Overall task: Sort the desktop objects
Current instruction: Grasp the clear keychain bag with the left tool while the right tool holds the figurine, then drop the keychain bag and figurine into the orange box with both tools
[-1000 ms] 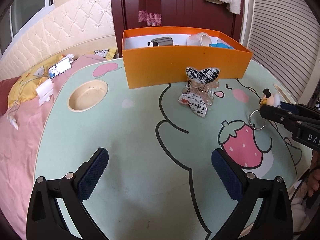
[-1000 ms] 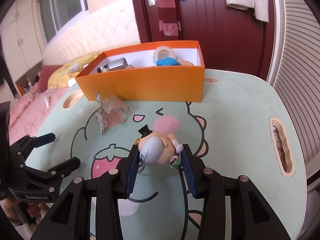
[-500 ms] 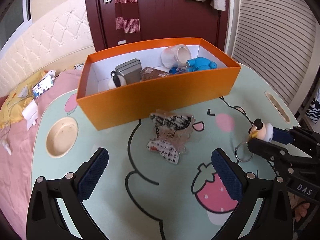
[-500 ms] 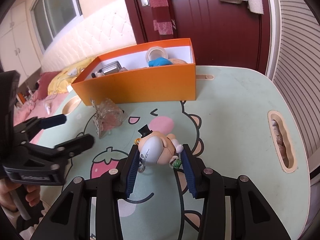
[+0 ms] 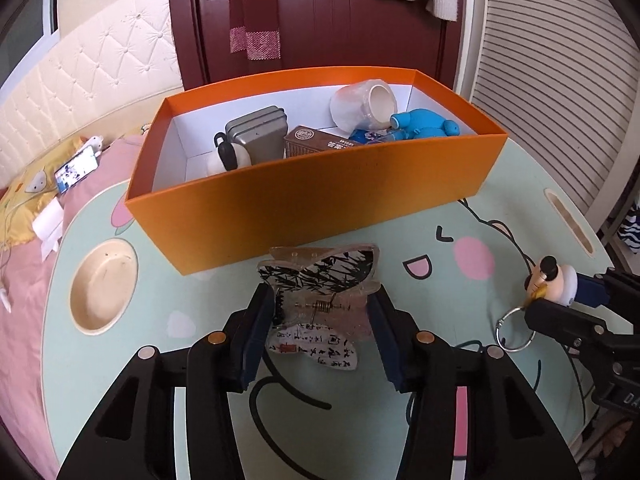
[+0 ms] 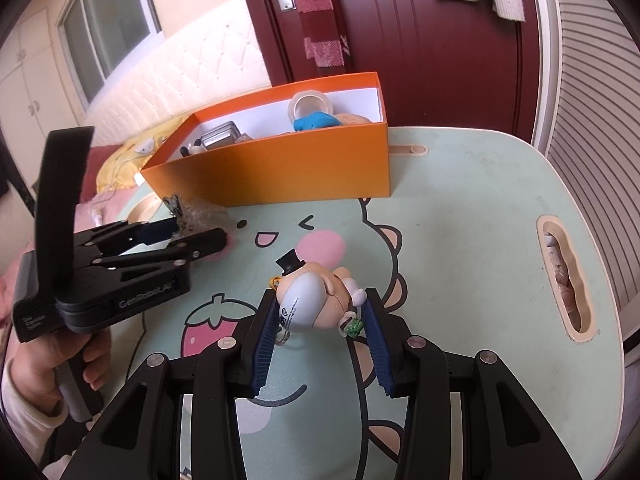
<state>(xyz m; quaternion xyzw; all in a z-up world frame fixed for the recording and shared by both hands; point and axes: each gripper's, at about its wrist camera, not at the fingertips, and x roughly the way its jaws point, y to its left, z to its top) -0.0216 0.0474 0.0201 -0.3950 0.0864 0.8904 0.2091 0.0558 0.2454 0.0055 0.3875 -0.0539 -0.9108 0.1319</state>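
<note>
Two grippers: both in my hands, both over the cartoon table [image 5: 132, 364]; each has something between its fingers
Left gripper [image 5: 320, 330]: my jaws have just been closing; the dark blue pads now sit against both sides of the hair claw [image 5: 318, 300], pinching it at its spring
Hair claw: clear plastic with black bamboo print and writing on its wings; it lies on the mint table top just in front of the orange box [image 5: 320, 196], close to its near wall but apart from it
Right gripper [image 6: 320, 326]: fingers pressed on the figurine keychain [image 6: 316, 300]; the left pad lies on its rounded pale head, the right pad by its white arm
Figurine keychain: a small top hat on it, a metal ring [image 5: 514, 328] hanging from it; held above the dinosaur drawing, well to the right of the hair claw
Orange box: open at the top, standing at the far side of the table; inside lie a grey tin [image 5: 258, 130], a brown carton [image 5: 320, 142], a roll of clear tape [image 5: 362, 104], a blue toy [image 5: 424, 122] and a small black and white figure [image 5: 232, 156]
Person: a hand [image 6: 52, 364] with a pale sleeve grips the handle of my left gripper
Table edge: a round cup recess [image 5: 102, 292] at the left; a slot [image 6: 564, 280] at the right
</note>
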